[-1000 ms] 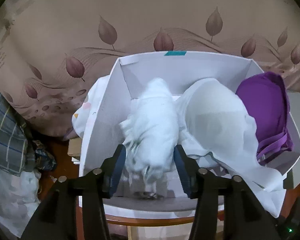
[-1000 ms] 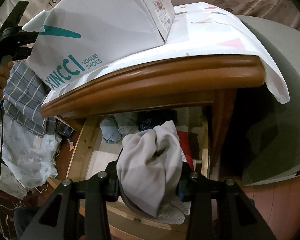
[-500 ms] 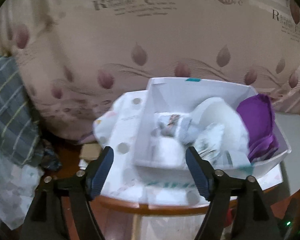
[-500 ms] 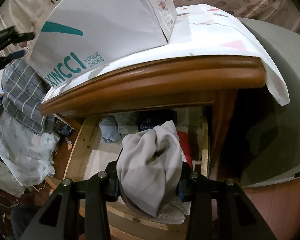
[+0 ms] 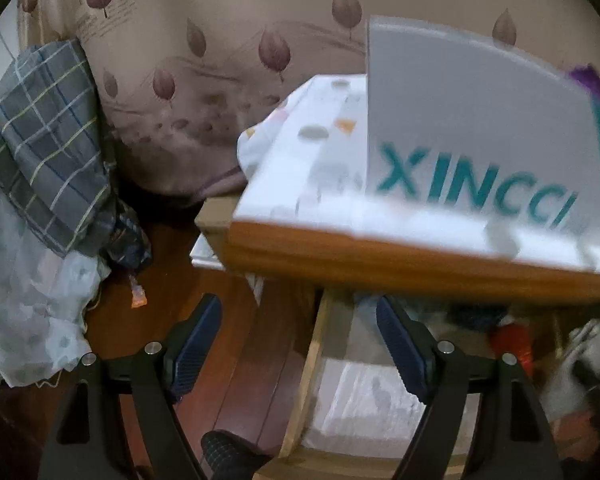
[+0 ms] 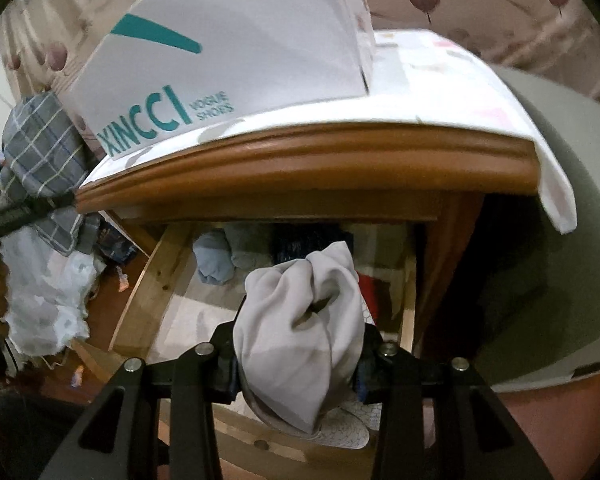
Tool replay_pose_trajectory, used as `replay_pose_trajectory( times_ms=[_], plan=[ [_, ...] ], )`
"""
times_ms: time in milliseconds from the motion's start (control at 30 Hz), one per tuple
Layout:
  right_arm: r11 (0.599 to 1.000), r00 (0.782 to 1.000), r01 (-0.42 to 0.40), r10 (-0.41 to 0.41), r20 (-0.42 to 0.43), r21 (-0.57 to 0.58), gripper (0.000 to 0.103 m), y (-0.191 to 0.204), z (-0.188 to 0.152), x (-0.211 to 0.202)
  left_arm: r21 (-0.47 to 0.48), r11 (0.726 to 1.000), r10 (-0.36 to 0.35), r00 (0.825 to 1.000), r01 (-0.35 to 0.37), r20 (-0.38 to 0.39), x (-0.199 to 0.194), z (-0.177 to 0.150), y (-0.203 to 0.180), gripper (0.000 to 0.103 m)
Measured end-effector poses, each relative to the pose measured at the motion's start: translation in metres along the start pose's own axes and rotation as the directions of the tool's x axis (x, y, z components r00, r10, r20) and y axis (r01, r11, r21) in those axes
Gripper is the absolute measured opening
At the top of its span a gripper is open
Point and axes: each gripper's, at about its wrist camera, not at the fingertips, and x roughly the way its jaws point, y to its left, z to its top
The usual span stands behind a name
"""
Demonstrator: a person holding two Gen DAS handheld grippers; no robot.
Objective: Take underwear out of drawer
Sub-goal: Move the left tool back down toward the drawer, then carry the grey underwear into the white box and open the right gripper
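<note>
**Right gripper holds garment above drawer; left gripper empty**

Right gripper (image 6: 298, 364) is clamped on 1 grey garment (image 6: 300, 336), bunched between its jaws and raised above the drawer (image 6: 156, 280). Left gripper (image 5: 298, 346) stands spread wide, nothing between its jaws, pointed at the drawer's left rail. More folded items, blue (image 6: 214, 258) and red (image 6: 370, 296), lie at the drawer's back. Above, 1 shoebox (image 6: 228, 64) sits on the cloth-covered tabletop (image 6: 300, 164).

Step in hand, as judged: extraction of the grey piece. The next move calls for lifting it past the tabletop edge to the shoebox. Left view is blurred; detail limited.
</note>
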Motion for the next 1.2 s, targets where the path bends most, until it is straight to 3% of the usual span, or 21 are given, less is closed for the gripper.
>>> replay_pose_trajectory(
  times_ms=[167,267,533,633,900,1067,1200],
  plan=[
    [0.999,0.997,0.033,-0.032,0.066,-0.023,0.040,0.010,0.004,-0.010,0.026,0.999,0.025,1.000,-0.025,-0.013,0.019,-0.014,0.009,0.077],
    [0.997,0.996,0.057,-0.054,0.066,-0.046,0.040,0.017,0.008,-0.012,0.014,0.999,0.048,0.999,-0.048,0.002,0.021,-0.015,0.020,0.080],
    [0.997,0.996,0.077,-0.076,0.052,-0.025,0.040,0.023,0.012,-0.033,-0.049,0.999,-0.007,1.000,0.006,-0.018,0.021,-0.014,0.035,0.085],
    [0.996,0.994,0.079,-0.076,0.072,-0.031,0.040,0.030,0.022,-0.048,-0.049,0.998,0.036,0.999,-0.038,-0.035,0.030,-0.013,0.037,0.086],
    [0.992,0.986,0.098,-0.086,0.145,-0.075,0.040,0.047,0.067,-0.106,-0.113,0.994,-0.013,0.996,0.003,-0.089,0.042,-0.012,0.047,0.086],
    [0.986,0.976,0.111,-0.085,0.203,-0.123,0.040,0.062,0.105,-0.139,-0.114,0.993,0.012,0.996,-0.021,-0.083,0.040,-0.013,0.049,0.086],
    [0.982,0.969,0.119,-0.082,0.234,-0.148,0.040,0.073,0.138,-0.153,-0.137,0.990,-0.007,0.995,-0.007,-0.096,0.042,-0.013,0.055,0.086]
  ],
)
